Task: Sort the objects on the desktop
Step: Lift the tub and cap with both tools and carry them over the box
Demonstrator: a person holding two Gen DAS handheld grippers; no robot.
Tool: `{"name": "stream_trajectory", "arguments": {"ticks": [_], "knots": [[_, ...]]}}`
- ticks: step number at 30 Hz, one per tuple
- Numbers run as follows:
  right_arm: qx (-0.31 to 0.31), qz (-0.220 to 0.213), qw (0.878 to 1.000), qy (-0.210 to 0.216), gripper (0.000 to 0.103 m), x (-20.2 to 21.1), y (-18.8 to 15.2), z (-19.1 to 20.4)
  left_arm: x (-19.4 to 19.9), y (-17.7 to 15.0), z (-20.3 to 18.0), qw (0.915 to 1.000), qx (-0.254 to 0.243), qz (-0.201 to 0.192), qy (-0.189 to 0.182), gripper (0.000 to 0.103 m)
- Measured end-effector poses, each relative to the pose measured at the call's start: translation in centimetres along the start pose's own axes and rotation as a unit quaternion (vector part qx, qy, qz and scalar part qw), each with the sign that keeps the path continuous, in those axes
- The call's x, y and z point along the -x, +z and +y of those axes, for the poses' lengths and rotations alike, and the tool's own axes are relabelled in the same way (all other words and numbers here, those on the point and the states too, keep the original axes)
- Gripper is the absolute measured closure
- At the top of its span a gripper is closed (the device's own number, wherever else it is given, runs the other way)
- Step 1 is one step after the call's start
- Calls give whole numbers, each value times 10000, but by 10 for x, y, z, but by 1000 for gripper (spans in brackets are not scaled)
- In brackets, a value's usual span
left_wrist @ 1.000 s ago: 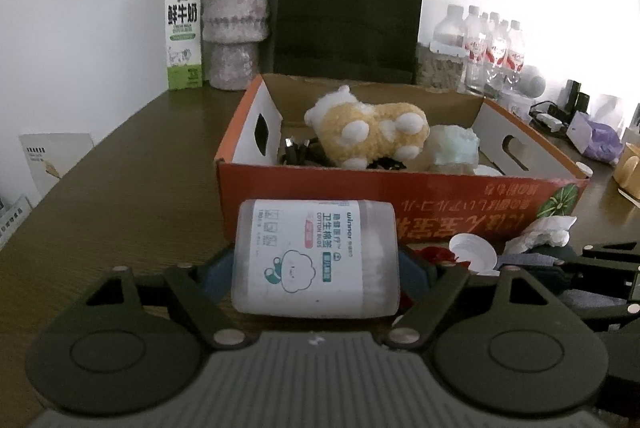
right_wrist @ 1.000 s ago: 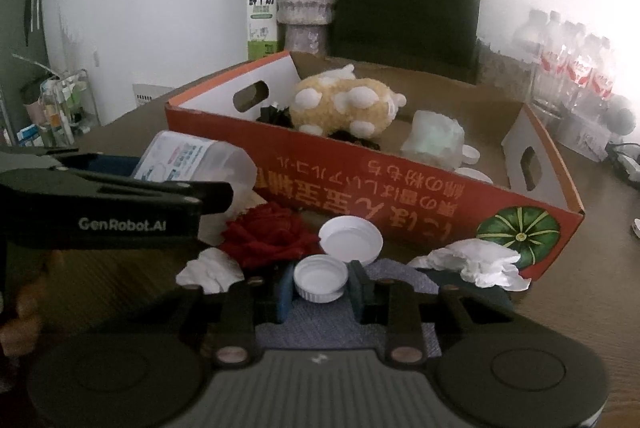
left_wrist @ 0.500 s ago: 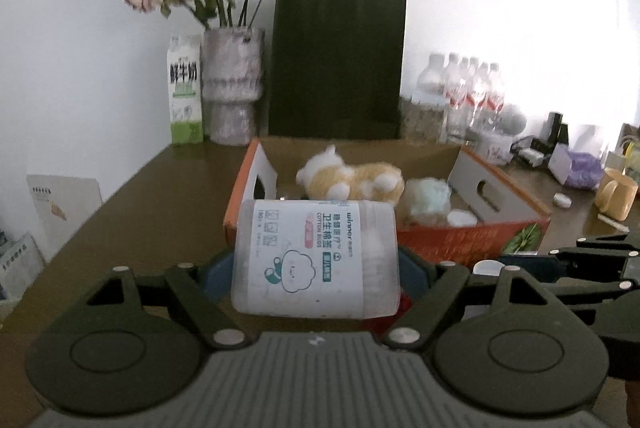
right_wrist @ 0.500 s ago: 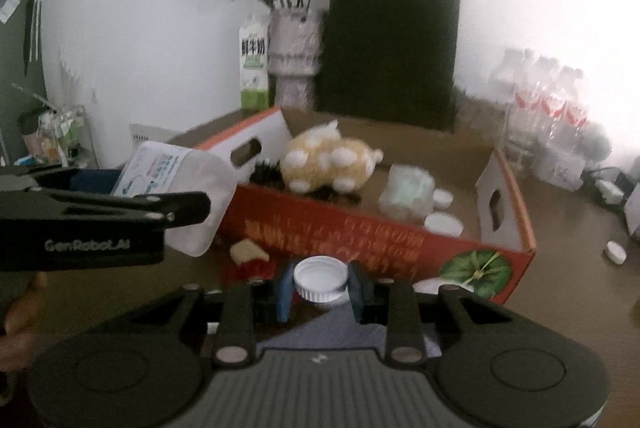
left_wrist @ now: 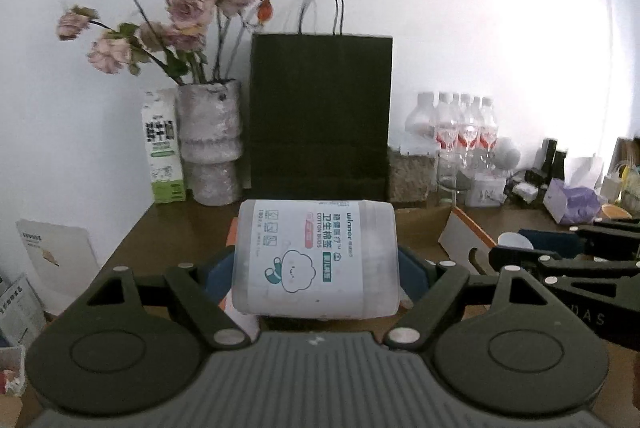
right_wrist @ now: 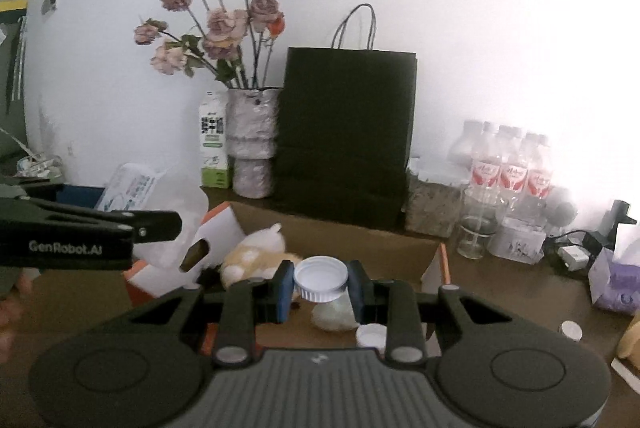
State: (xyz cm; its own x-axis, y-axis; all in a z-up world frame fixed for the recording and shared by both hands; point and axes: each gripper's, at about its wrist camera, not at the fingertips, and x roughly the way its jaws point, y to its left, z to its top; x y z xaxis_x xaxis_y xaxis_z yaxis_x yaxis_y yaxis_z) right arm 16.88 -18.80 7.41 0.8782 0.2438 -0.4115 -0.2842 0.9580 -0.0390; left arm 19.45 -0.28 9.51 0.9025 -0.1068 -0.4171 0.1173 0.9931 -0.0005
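My left gripper (left_wrist: 316,268) is shut on a translucent cotton bud tub (left_wrist: 316,258) with a white and green label, held on its side above the table. That tub (right_wrist: 152,188) shows again at the left of the right wrist view, with the left gripper's dark finger in front of it. My right gripper (right_wrist: 320,286) is shut on a white bottle cap (right_wrist: 320,276), raised over the orange cardboard box (right_wrist: 218,232). In the box lie a yellow and white plush toy (right_wrist: 256,256), a pale soft lump (right_wrist: 332,316) and another white cap (right_wrist: 370,334).
At the back of the brown table stand a milk carton (left_wrist: 162,152), a grey vase (left_wrist: 210,144) of dried roses, a black paper bag (left_wrist: 320,116) and several water bottles (left_wrist: 464,126). A purple tissue pack (right_wrist: 614,282) and a small white disc (right_wrist: 570,328) lie at the right.
Both grippers have risen from the table with the tub and the cap, so the box now sits low in both views and the back wall fills more of each frame.
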Motion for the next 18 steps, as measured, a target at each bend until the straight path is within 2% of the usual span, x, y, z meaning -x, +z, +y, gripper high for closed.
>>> {"name": "stream_trajectory", "arguments": {"ticks": [4, 9, 14, 18], "knots": [[-29, 293, 9996, 52, 75, -23, 9, -11, -30, 12, 0, 9985, -11, 547, -56, 20], [-81, 857, 9963, 69, 75, -59, 4, -22, -64, 12, 2, 9917, -107, 1277, -75, 20], [-161, 1230, 9923, 45, 75, -84, -11, -31, -88, 1, 9, 9843, -26, 1761, -101, 20], [-228, 1391, 9900, 99, 75, -94, -23, -36, -100, -10, 11, 9798, -38, 1996, -59, 20]]}}
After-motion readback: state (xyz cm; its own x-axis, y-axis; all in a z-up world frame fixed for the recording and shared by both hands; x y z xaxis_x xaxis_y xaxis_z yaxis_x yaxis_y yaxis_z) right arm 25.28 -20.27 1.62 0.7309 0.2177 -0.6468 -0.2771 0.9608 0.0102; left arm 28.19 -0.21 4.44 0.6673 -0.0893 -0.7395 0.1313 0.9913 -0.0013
